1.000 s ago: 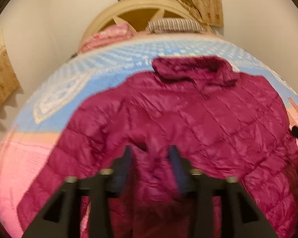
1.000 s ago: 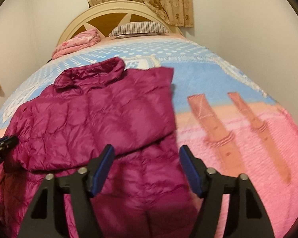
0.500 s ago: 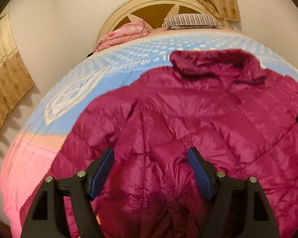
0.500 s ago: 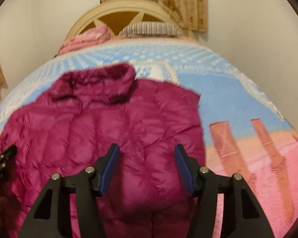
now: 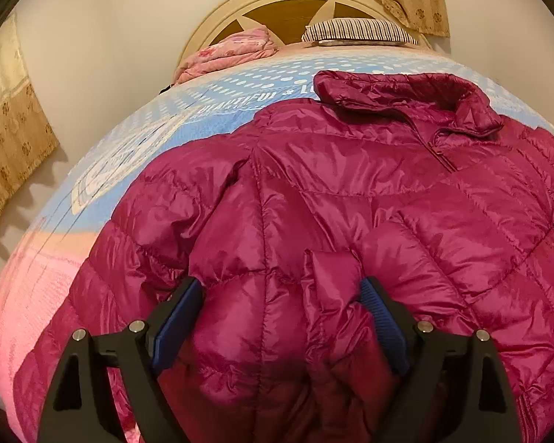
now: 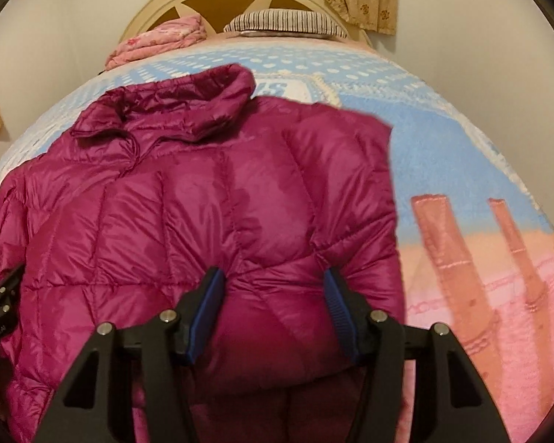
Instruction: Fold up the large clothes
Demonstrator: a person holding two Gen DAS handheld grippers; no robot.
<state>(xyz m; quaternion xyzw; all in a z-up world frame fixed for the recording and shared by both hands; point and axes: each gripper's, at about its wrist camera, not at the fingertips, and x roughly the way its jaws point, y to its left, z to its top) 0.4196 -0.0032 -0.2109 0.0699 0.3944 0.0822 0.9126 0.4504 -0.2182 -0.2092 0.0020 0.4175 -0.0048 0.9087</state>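
A magenta quilted puffer jacket (image 5: 351,203) lies spread on the bed, collar toward the headboard. It also fills the right wrist view (image 6: 210,203), its right side folded in to a straight edge. My left gripper (image 5: 280,295) is open, its blue pads either side of a puffy fold near the jacket's lower left. My right gripper (image 6: 273,288) is open over the folded-in part at the jacket's lower right, jaws straddling a bulge of fabric. The left gripper's tip shows at the left edge of the right wrist view (image 6: 0,299).
The bed has a blue and pink patterned blanket (image 6: 461,170). A folded pink quilt (image 5: 229,53) and a striped pillow (image 5: 358,31) lie by the cream headboard (image 5: 288,3). Curtains (image 5: 7,147) hang at the left wall and behind the bed.
Both grippers have moved forward and down onto the jacket. The left gripper has opened wide from near shut. The right one has narrowed a little around the fabric bulge.
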